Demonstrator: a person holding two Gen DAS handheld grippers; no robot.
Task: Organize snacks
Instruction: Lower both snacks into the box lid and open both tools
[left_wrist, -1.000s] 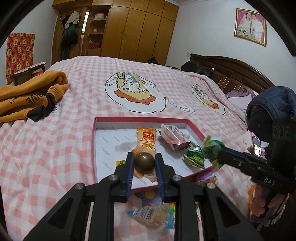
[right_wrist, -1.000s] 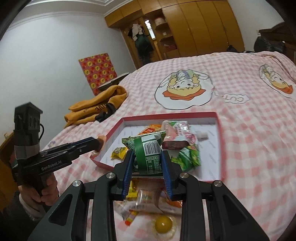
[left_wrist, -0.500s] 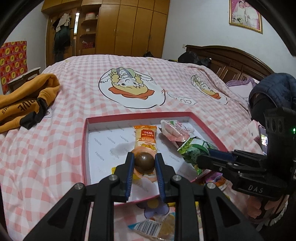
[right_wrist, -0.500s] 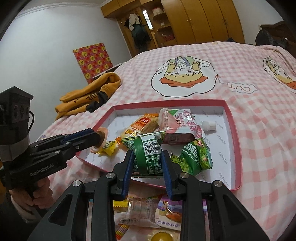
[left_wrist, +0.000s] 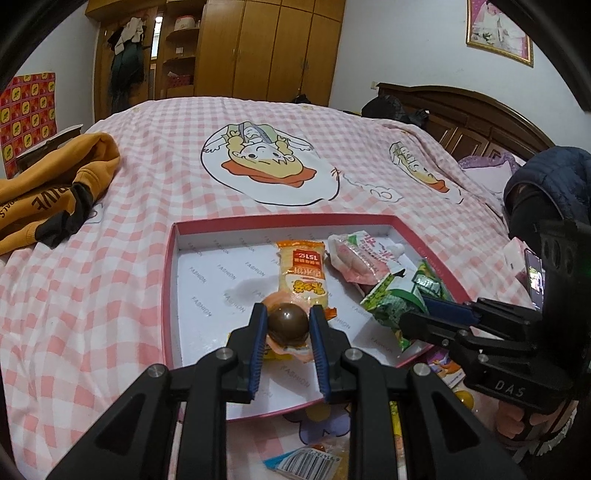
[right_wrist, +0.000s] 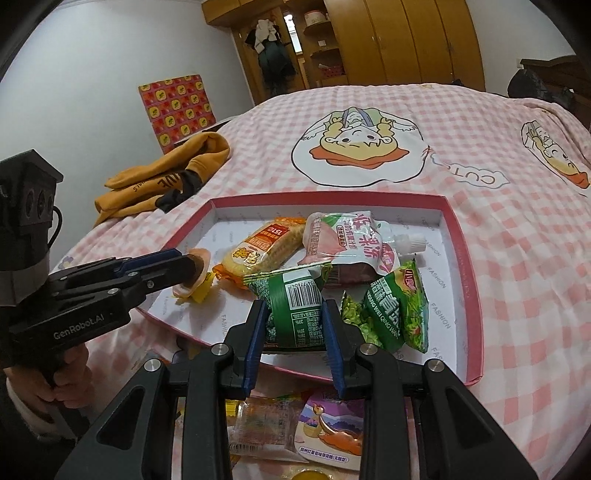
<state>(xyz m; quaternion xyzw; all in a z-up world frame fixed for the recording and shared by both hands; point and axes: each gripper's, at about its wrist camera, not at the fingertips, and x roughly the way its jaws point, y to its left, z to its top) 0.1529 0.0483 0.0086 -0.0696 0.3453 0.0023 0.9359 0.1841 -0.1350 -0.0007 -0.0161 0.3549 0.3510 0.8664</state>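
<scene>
A tray (right_wrist: 474, 306) sits on the bed (right_wrist: 517, 258) with snack packets (right_wrist: 266, 247) inside. More packets (right_wrist: 328, 432) lie before it; a sweatshirt (right_wrist: 166, 177) lies behind, left.

Soft, even indoor light fills both views, fairly bright with a slightly cool cast. Shadows are faint: a pale grey smudge lies on the white floor of the tray (left_wrist: 207, 280). Glare glints off the pink pouch (right_wrist: 354, 240) and the other glossy wrappers. Fisheye distortion bows the bed (left_wrist: 155, 155) and the wardrobe (right_wrist: 406, 40), and black vignetting darkens the corners. Focus is crisp throughout.
</scene>
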